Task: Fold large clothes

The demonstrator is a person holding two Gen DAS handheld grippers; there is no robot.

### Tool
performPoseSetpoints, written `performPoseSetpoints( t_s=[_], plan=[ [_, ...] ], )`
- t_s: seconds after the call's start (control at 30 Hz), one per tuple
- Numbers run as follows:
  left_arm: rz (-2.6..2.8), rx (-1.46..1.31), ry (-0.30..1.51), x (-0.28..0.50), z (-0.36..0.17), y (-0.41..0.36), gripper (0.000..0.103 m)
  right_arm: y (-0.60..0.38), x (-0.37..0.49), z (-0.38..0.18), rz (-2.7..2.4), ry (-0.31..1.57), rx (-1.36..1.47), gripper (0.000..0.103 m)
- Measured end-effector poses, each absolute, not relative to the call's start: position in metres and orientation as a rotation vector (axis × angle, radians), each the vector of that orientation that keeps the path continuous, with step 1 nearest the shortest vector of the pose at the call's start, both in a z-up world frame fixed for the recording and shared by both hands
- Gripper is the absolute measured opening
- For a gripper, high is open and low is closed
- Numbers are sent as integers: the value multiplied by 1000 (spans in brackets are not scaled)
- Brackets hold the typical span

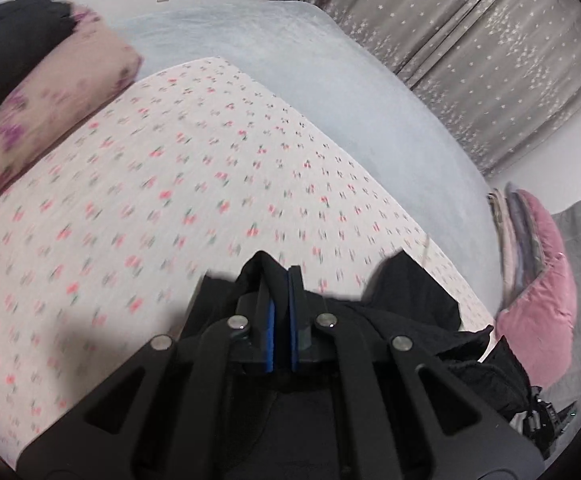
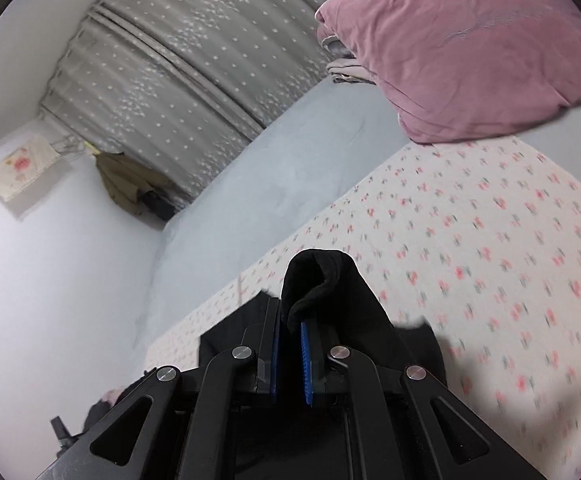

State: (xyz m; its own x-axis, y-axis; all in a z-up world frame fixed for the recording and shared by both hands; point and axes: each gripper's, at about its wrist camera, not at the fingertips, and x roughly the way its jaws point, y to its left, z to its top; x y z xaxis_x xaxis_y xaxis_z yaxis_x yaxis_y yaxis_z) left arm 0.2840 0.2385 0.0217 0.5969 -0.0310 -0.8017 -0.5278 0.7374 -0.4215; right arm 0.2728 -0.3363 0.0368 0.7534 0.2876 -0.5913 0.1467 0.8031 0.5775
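Both hand-held grippers' tips hidden by black garment (image 1: 406, 300).

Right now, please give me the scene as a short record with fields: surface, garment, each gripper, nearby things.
surface: floral sheet laid over a pale blue bed cover
garment: black garment, held up at two places
left gripper: shut on the black garment
right gripper: shut on the black garment
nearby: pink pillow, grey star curtain
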Motion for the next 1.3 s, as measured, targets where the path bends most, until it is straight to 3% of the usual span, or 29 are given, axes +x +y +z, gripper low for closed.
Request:
performPoseSetpoints(
  t_s=[0.23, 0.37, 0.47, 0.57, 0.63, 0.67, 0.73, 0.77, 0.83, 1.0, 1.07, 1.1, 1.13, 1.17, 1.3],
  plan=[
    [359, -709, 1027, 372, -55, 239, 8, -333, 360, -19, -33, 770, 673, 8],
    [355, -815, 1104, 381, -99, 248, 12, -345, 384, -77, -118, 872, 705, 11],
    [275, -869, 1102, 380, -93, 259, 18, -357, 392, -97, -107, 939, 770, 15],
    [159, -935, 1027, 369, -65, 275, 37, -366, 390, -79, -48, 951, 790, 18],
    [152, -903, 930, 357, -38, 287, 66, -370, 382, -50, -14, 905, 728, 29],
    [156, -893, 895, 351, -30, 294, 71, -371, 376, -39, -8, 883, 684, 35],
    [165, -882, 830, 335, -19, 306, 74, -374, 363, -17, -2, 842, 606, 81],
    [163, -862, 831, 332, -20, 308, 74, -377, 353, -9, -6, 808, 573, 88],
    [150, -770, 902, 331, -33, 301, 74, -375, 348, -10, 17, 811, 490, 89],
    [199, -672, 1154, 350, -100, 275, 74, -363, 375, -73, 48, 1051, 426, 89],
    [211, -639, 1147, 358, -104, 264, 61, -358, 384, -93, 33, 1106, 414, 86],
    [215, -593, 1127, 359, -100, 257, 21, -351, 390, -99, 50, 1112, 388, 66],
    [201, -551, 1135, 365, -97, 249, 6, -346, 392, -99, 63, 1104, 371, 24],
    [226, -537, 1129, 366, -93, 245, 6, -342, 393, -97, 61, 1093, 361, 9],
    [259, -537, 959, 365, -55, 248, 5, -328, 394, -52, 8, 937, 260, 6]
  ],
)
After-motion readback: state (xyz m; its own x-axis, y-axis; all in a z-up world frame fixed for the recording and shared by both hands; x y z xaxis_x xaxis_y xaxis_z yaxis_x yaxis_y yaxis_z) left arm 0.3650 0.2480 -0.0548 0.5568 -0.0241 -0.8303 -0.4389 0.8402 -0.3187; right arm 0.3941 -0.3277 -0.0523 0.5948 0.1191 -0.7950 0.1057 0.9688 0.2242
